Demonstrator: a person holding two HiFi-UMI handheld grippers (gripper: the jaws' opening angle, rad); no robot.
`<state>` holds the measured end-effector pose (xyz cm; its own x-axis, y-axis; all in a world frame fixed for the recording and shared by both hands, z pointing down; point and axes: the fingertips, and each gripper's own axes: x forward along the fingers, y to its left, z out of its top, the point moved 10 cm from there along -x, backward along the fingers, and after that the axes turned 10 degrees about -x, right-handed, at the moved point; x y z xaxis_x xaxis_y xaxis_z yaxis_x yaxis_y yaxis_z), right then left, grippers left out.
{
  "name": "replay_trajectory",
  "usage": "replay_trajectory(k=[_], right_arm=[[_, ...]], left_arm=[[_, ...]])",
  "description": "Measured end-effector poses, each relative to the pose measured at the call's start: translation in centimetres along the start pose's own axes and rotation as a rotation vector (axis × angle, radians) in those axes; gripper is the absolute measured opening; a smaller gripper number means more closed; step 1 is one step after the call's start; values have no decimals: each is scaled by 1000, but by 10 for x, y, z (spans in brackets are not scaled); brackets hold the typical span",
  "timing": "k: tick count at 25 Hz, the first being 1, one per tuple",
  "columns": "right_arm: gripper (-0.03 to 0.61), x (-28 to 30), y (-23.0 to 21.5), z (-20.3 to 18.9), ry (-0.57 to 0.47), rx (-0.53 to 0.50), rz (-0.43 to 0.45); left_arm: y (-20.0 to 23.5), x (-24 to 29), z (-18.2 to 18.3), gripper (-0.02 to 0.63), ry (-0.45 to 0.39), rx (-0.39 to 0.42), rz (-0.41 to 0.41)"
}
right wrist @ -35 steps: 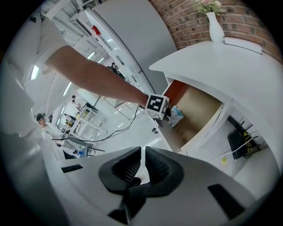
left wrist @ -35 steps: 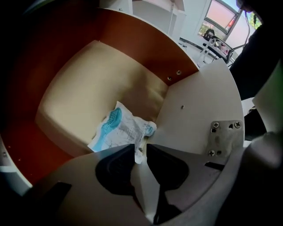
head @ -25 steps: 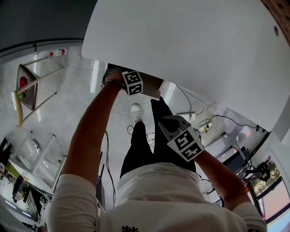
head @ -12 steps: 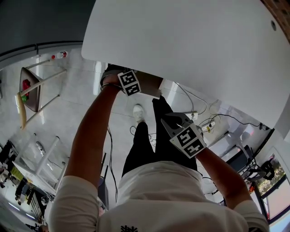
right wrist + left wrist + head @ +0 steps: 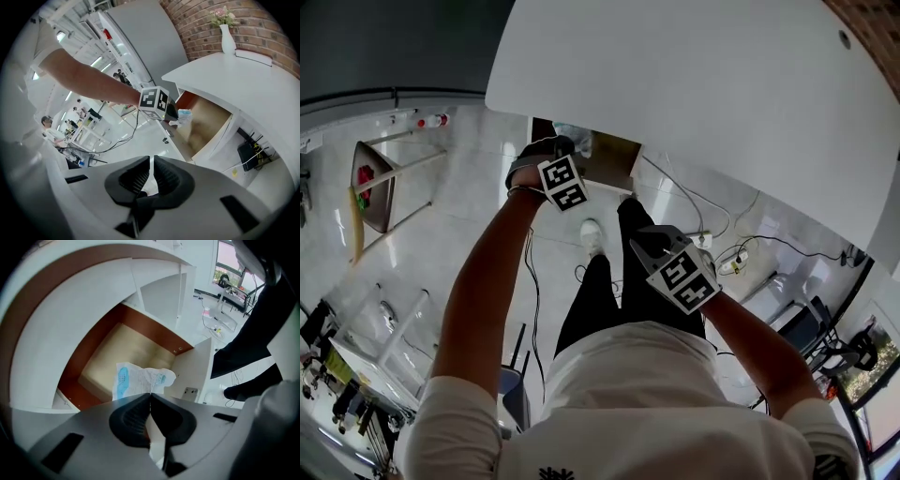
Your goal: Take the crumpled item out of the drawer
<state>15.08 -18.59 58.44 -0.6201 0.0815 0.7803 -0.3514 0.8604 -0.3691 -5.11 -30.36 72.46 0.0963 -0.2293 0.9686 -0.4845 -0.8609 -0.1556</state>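
Observation:
The crumpled white item with blue print [image 5: 140, 379] lies over the pale bottom of the open drawer [image 5: 119, 345]. My left gripper [image 5: 150, 395] is shut on the item's near edge, which runs in between the jaw tips. From the head view the item [image 5: 573, 139] shows in the drawer [image 5: 615, 157] just under the table's edge, with the left gripper [image 5: 559, 150] reaching into it. In the right gripper view the left gripper's marker cube [image 5: 154, 100] is beside the item [image 5: 183, 116] at the drawer [image 5: 211, 117]. My right gripper [image 5: 152, 160] hangs back over the floor, shut and holding nothing.
The white tabletop [image 5: 703, 84] overhangs the drawer. A vase of flowers [image 5: 226, 33] stands on it by a brick wall. Cables and a power strip [image 5: 727, 262] lie on the floor to the right, a stool [image 5: 370, 183] stands at left, and the person's legs [image 5: 600, 291] are below.
The drawer's inside and the item now show past the table edge in the head view. The left gripper has shifted slightly down and left. The right gripper has hardly moved.

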Motion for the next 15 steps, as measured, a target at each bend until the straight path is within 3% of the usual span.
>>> replay_trajectory(k=[10, 15], right_arm=[[49, -25, 65, -12, -2, -62, -56], [49, -47, 94, -20, -5, -77, -93]], left_arm=[[-50, -121, -19, 25, -107, -52, -11], [-80, -183, -26, 25, -167, -120, -14]])
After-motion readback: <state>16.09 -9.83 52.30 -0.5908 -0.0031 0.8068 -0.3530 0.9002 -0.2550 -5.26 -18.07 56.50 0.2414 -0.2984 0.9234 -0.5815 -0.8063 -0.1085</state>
